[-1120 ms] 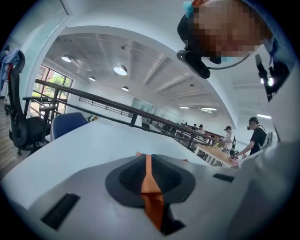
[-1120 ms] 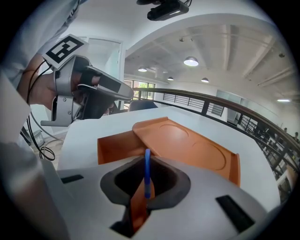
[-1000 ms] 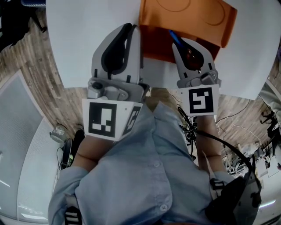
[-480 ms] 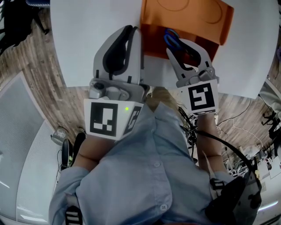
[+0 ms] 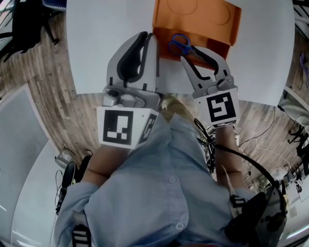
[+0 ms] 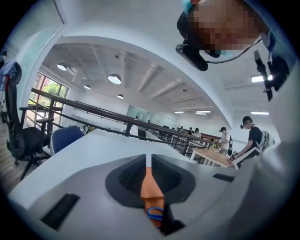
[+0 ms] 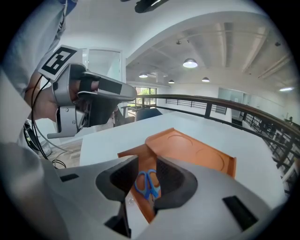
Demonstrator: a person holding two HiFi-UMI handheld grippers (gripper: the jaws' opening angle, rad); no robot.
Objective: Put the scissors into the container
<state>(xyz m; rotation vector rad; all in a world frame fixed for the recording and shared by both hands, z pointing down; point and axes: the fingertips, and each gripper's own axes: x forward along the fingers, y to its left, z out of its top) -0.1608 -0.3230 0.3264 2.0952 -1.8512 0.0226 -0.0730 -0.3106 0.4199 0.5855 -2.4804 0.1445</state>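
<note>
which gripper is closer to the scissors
Right. The right gripper, jaws just opened and empty, hangs directly over the scissors in the orange container; the left gripper, shut, sits off the container's left edge.

Scissors (image 5: pixel 189 49) now loose in container (image 5: pixel 193 17) (right tool (image 5: pixel 202 61), jaws newly apart)

Container (image 5: pixel 195 13): orange matt plastic. Scissors (image 5: pixel 180 44): smooth blue plastic handles. Worktop (image 5: pixel 106 34): smooth white, matt. Floor (image 5: pixel 55 91): wood-grain planks. Shirt (image 5: pixel 154 188): light-blue cloth.
</note>
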